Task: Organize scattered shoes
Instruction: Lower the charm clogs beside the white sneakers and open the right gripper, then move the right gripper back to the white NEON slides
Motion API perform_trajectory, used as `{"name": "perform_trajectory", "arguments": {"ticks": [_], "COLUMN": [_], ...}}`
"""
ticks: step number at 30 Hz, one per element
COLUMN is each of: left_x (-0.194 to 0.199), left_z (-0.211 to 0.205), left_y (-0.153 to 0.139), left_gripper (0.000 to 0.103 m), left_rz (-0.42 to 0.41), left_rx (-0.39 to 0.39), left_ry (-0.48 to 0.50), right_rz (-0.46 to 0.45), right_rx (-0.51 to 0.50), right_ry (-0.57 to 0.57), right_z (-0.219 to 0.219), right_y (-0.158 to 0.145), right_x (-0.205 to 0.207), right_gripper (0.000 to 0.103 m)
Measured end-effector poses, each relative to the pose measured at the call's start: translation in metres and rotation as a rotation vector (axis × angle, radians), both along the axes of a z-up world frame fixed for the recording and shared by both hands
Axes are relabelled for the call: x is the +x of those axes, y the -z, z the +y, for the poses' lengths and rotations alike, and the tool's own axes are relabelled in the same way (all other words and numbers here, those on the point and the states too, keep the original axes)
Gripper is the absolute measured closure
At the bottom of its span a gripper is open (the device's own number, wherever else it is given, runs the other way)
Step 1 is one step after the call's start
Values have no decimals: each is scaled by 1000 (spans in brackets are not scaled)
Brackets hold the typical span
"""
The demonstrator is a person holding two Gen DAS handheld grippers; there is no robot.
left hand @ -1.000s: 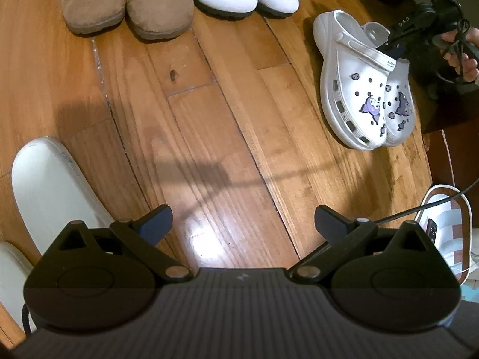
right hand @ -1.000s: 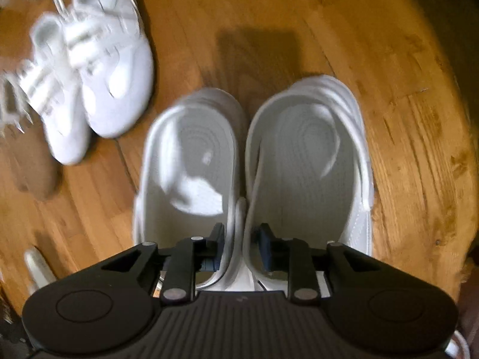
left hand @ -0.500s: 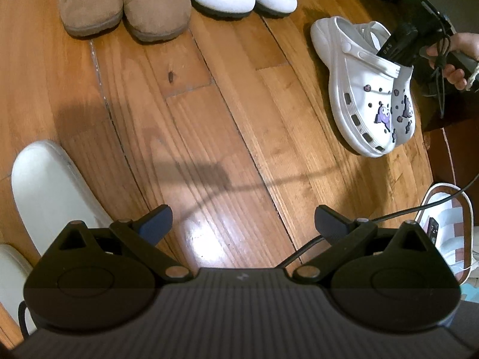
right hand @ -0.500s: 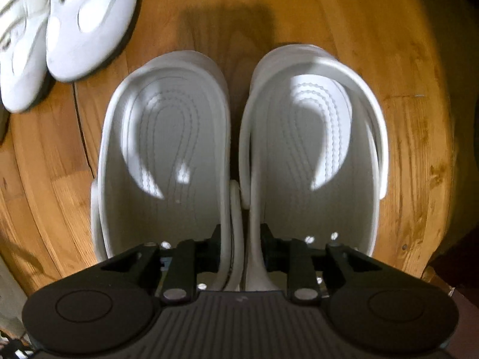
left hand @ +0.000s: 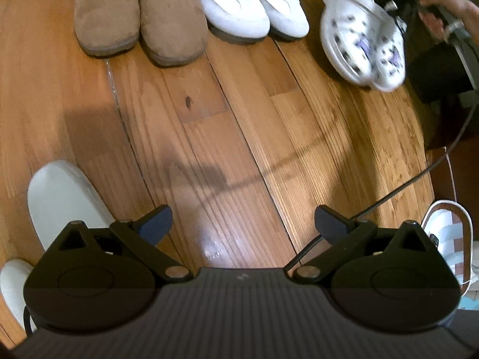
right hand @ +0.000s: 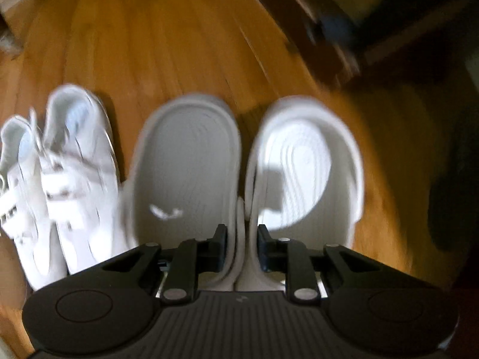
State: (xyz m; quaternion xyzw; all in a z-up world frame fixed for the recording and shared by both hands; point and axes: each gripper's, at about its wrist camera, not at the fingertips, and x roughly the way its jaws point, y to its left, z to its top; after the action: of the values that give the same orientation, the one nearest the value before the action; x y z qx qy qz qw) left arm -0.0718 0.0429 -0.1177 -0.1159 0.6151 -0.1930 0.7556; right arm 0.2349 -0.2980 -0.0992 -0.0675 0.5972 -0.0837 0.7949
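Observation:
In the right wrist view my right gripper (right hand: 239, 236) has its jaws closing tight on the touching inner walls of a pair of white clogs (right hand: 191, 155). Both pads press on these walls, and the picture is blurred by motion. White strap sneakers (right hand: 74, 173) lie just left of the clogs. In the left wrist view the same charm-covered clogs (left hand: 362, 42) hang blurred at the top right, held from behind by a hand (left hand: 446, 9). They are beside the white sneakers (left hand: 251, 9) and brown slippers (left hand: 140, 21). My left gripper (left hand: 243, 220) stands open over bare wooden floor.
A white shoe (left hand: 63, 203) lies by my left finger, and another white one (left hand: 13, 284) sits at the lower left edge. A checked slipper (left hand: 446, 233) and a black cable (left hand: 419, 176) are at the right. Dark furniture (right hand: 359, 30) stands beyond the clogs.
The right gripper has shut on the clogs' inner walls and carried the pair up and away, to beside the white sneakers. The left gripper has stayed open and hardly moved.

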Motion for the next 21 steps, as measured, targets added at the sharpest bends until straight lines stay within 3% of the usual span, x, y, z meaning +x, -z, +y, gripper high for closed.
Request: {"name": "perform_trajectory", "arguments": {"ticks": [2,4,6,7,10,16,19,21], "left_x": [3,6,7,7,4,-9,-20,-29], "left_z": [1,3,5,6,12,21,28,32], "left_y": [-4,-6,-6,-7,-6,-8,-14,-21], "left_gripper": [0,0,0,0,0,0,0,0], "left_rz": [-13,-20,-27,-29,-23,-10,-19,-28], "left_rx": [-2,2,11,17,23,55,66,82], "left_ry": [-3,-12,-22,-29,-45,-77,-106,-125], "right_rz": [-104,-160,-173,-182,-193,-115,-118,-71], "right_rx": [-40,-37,-24,-15,8,151,209,258], "right_ry": [-68,-94,-90,-86,-70,32,-6,-52], "right_z": [19,28,29,29,14,-24,-24,-10], "right_y": [-8,-11,-11,-11,-5,-18,-37,-44], "right_x": [14,19,18,14,-6,-48,-78,-102], "right_gripper": [102,96,77,76,56,49,49,49]}}
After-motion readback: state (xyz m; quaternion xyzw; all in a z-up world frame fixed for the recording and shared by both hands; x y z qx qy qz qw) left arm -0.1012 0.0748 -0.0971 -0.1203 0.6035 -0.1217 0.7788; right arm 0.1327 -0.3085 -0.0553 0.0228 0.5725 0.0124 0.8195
